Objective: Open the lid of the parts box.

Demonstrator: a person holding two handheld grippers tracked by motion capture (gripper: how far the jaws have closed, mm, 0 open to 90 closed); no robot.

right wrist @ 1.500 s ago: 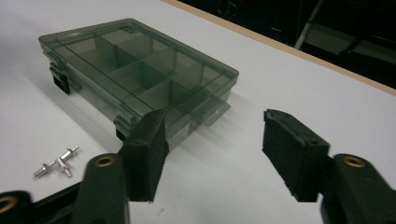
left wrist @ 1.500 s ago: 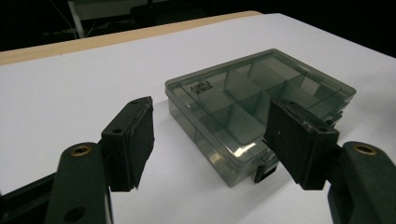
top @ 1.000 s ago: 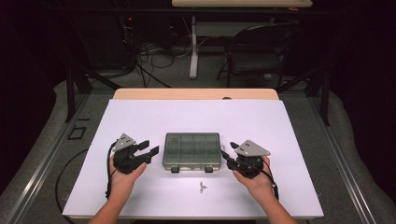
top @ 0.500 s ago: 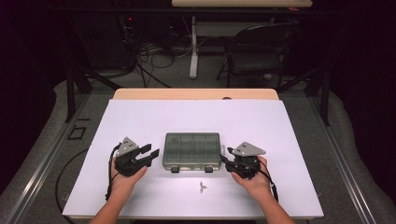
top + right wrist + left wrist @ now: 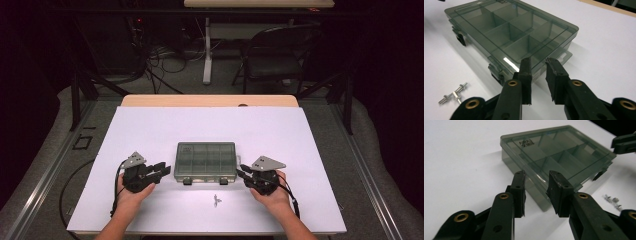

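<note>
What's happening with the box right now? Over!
Left gripper and right gripper flank the box, jaws just closing, gripping nothing. Lid shut. Small metal bits lie loose in front.

Compartment box mid-table — left gripper at its left end, right gripper at right; small metal part before box (nearer person).

Hand-held gripper narrowing at compartment box corner.
</note>
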